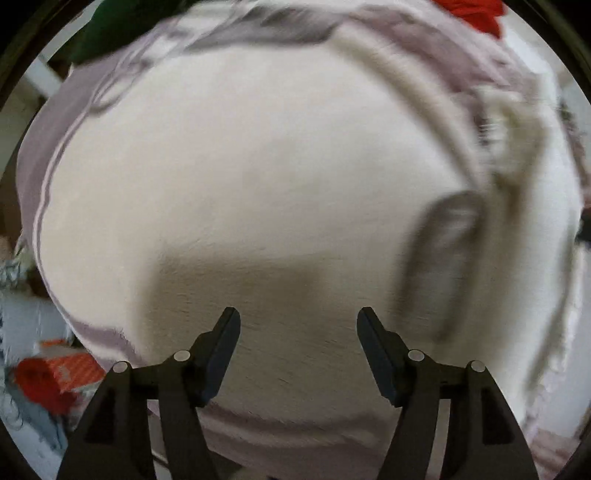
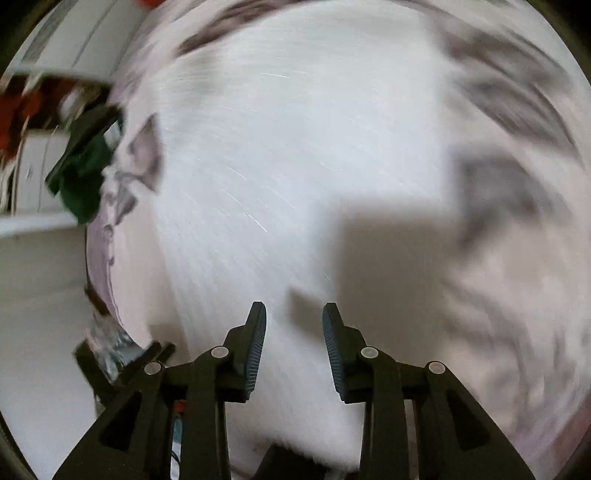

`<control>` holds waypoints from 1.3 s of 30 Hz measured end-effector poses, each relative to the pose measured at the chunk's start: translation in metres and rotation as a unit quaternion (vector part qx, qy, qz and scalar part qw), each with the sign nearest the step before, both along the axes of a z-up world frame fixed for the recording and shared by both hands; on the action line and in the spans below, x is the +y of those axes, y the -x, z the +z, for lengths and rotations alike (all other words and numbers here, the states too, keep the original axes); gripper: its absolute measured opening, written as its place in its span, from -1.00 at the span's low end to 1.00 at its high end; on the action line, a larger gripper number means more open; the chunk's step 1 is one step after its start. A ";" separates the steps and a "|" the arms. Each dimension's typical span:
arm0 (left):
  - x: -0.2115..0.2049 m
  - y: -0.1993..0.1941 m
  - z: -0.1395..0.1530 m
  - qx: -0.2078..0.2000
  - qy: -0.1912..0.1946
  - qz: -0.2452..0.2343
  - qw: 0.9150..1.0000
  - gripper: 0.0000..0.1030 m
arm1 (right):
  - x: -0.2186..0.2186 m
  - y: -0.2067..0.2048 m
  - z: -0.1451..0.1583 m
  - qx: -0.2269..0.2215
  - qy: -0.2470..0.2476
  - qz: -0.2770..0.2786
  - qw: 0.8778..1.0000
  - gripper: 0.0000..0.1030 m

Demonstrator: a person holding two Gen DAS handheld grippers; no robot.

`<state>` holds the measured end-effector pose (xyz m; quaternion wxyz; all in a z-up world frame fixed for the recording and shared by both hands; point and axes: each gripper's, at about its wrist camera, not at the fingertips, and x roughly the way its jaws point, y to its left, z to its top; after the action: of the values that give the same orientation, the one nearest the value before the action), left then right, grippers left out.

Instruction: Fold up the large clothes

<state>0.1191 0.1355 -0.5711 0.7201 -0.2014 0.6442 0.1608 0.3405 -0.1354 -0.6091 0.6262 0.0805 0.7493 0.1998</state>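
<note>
A large cream-white fleecy garment (image 1: 240, 177) lies spread on a pale lilac sheet (image 1: 40, 147) and fills most of the left wrist view. It also fills the right wrist view (image 2: 266, 155), blurred by motion. My left gripper (image 1: 298, 319) is open and empty, just above the garment's near part. My right gripper (image 2: 294, 314) is open and empty, close over the white cloth. A grey fold or sleeve opening (image 1: 443, 251) shows to the right of the left gripper.
A dark green cloth (image 2: 85, 173) lies at the sheet's left edge, and also shows in the left wrist view (image 1: 110, 29). Red cloth (image 1: 476, 13) lies at the far right, more red and orange items (image 1: 48, 380) at the lower left. White furniture (image 2: 55, 48) stands beyond.
</note>
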 end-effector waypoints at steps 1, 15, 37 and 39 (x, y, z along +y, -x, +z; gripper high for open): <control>0.003 -0.001 -0.010 0.001 0.004 0.006 1.000 0.23 | 0.027 -0.007 -0.011 -0.008 0.008 0.029 0.999 -0.35; -0.021 -0.035 -0.038 -0.048 -0.031 0.027 0.998 1.00 | 0.127 -0.075 -0.085 0.092 0.153 0.141 0.974 -0.37; -0.018 -0.094 0.093 -0.123 -0.004 -0.060 0.991 1.00 | 0.039 -0.099 0.004 -0.020 0.042 0.002 0.999 -0.09; -0.043 -0.125 0.109 -0.153 0.008 -0.100 0.983 0.94 | -0.008 -0.073 0.002 0.011 0.022 -0.051 0.998 -0.09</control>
<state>0.2438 0.0928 -0.4621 0.8211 -0.1641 0.5444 0.0499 0.4131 -0.1435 -0.6068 0.6291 0.1072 0.7552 0.1501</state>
